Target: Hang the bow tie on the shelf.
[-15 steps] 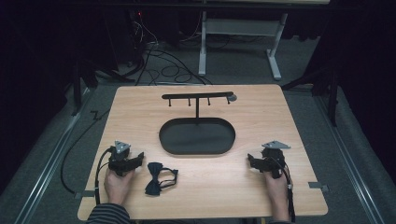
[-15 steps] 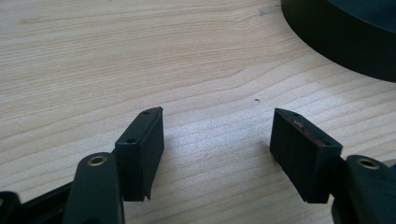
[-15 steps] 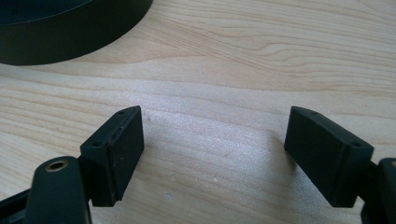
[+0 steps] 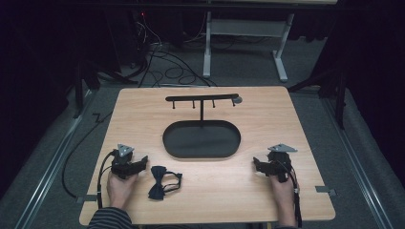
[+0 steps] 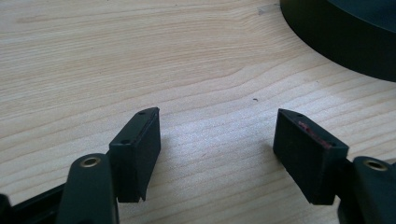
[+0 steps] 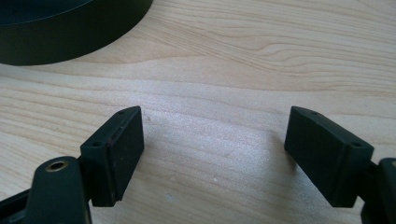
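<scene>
A: Where is the bow tie lying?

B: The high view is showing it flat on the table, near the front edge, just right of the left gripper and apart from it. Nothing is touching it.

A: Is the left gripper holding anything?

B: No. In the left gripper view its jaws are standing wide apart over bare wood, with nothing between them. The left hand is resting on the table behind it.

A: What is that view adding that the high view is not giving?

B: It is showing the gap between the jaws and, at upper right, the dark wall of the tray close ahead.

A: And the right gripper?

B: It is sitting near the table's right front, well apart from the bow tie, with the right hand behind it. In the right gripper view its jaws are also gaping over bare wood, empty, with the tray's wall at upper left.

A: What is the high view alone supplying?

B: It is showing the whole layout: the oval tray lying mid-table between the grippers, and a T-shaped rack with small hooks rising from its far rim.
</scene>
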